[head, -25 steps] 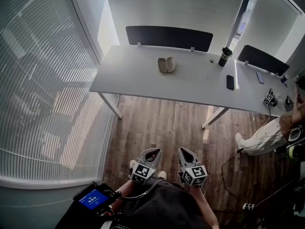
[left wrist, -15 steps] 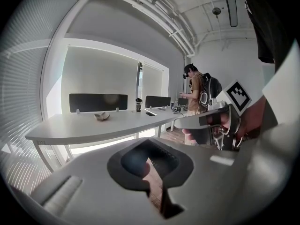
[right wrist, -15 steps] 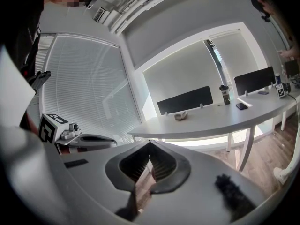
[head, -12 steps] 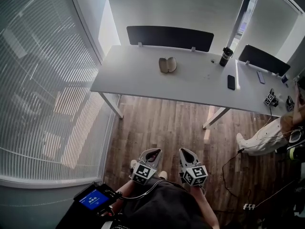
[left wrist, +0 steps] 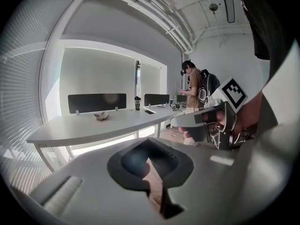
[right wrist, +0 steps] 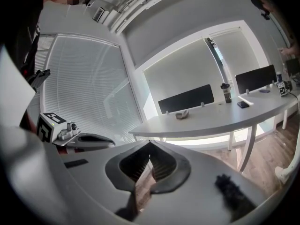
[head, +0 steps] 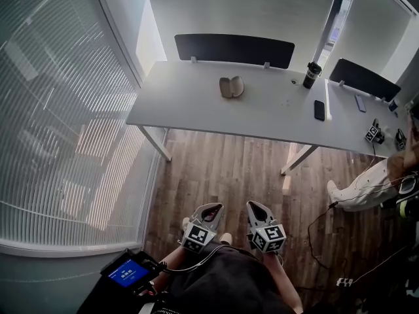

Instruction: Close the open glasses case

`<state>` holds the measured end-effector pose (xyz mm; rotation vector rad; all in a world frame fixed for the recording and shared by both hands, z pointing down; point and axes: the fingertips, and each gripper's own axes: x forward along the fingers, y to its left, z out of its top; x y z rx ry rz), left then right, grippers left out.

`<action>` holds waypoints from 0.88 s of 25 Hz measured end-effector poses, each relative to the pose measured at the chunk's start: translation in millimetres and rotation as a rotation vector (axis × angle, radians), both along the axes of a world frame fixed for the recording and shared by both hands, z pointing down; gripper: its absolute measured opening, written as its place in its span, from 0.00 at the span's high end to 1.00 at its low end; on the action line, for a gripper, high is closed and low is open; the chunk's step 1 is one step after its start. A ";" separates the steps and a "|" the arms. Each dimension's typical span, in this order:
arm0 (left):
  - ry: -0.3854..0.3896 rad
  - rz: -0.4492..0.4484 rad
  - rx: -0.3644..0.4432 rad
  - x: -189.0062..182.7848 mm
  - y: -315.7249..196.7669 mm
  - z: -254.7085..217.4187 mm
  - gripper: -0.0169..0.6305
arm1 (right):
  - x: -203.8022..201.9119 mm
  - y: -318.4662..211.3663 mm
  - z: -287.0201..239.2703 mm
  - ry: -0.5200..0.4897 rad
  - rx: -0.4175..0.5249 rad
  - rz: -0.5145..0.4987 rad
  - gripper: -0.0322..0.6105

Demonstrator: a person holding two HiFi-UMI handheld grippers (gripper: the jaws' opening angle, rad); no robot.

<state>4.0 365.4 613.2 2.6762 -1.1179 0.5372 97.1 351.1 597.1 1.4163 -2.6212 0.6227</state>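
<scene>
The open glasses case (head: 230,87) lies on the far side of the long white table (head: 190,106), its two beige halves spread apart. It shows small in the left gripper view (left wrist: 101,116) and in the right gripper view (right wrist: 182,114). Both grippers hang low against the person's body, well short of the table, with wooden floor in between. My left gripper (head: 208,209) is shut with nothing in it, its jaws meeting (left wrist: 149,159). My right gripper (head: 257,208) is likewise shut and empty (right wrist: 149,159).
A black tumbler (head: 310,75) and a dark phone (head: 319,110) are on the table's right part. A black divider panel (head: 234,50) stands along its back edge. Another person (head: 366,188) is at the right. Window blinds (head: 59,110) line the left side.
The view has drifted a little, so the table sits slightly further right and lower in the picture. Both grippers stay low and shut as before.
</scene>
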 end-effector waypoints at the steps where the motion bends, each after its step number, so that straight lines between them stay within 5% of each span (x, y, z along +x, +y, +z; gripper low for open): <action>1: 0.003 -0.003 -0.003 -0.4 -0.1 -0.5 0.96 | -0.1 -0.2 0.7 -0.001 0.000 0.003 0.94; 22: -0.013 0.010 0.003 1.9 -2.4 3.3 0.96 | 5.7 -1.4 3.2 0.003 -0.007 0.012 0.94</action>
